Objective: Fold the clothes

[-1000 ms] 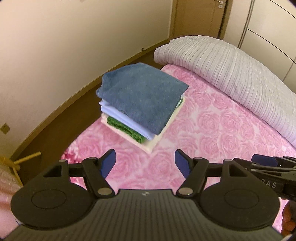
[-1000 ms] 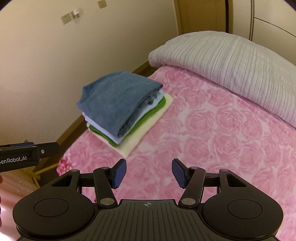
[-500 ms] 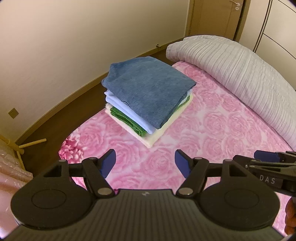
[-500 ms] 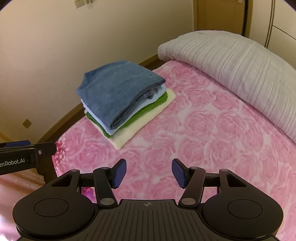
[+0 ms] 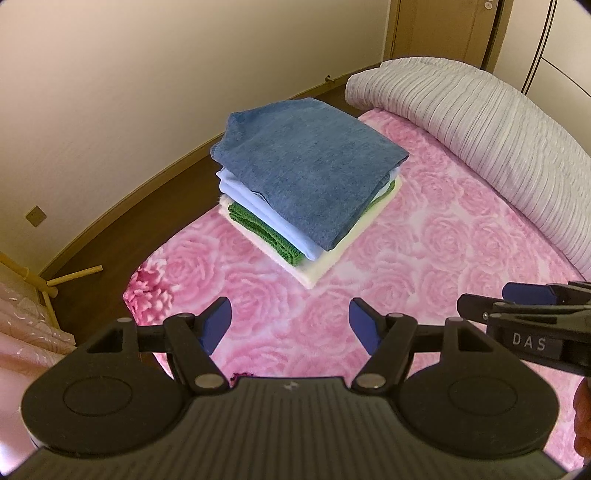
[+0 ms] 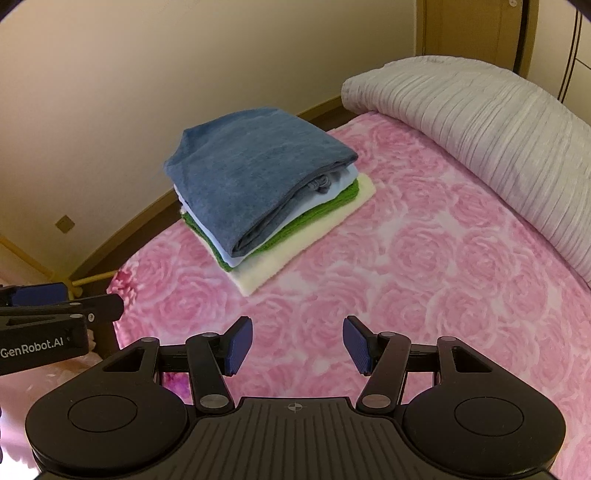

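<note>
A stack of folded clothes (image 5: 306, 173) lies on the pink rose bedspread (image 5: 424, 258) near the bed's left edge: a blue garment on top, then light blue, green and cream layers. It also shows in the right wrist view (image 6: 258, 184). My left gripper (image 5: 290, 326) is open and empty, held above the bedspread in front of the stack. My right gripper (image 6: 297, 345) is open and empty, also short of the stack. Each gripper shows at the edge of the other's view.
A grey ribbed duvet roll (image 5: 480, 122) lies along the bed's far right side. Beside the bed on the left is brown floor (image 5: 122, 236) and a beige wall. A wooden rack's legs (image 5: 48, 284) stand at the left. A door (image 5: 443, 29) is behind.
Both grippers have drawn back and up from the stack, so it sits farther off and more centred. Both stay open and empty.
</note>
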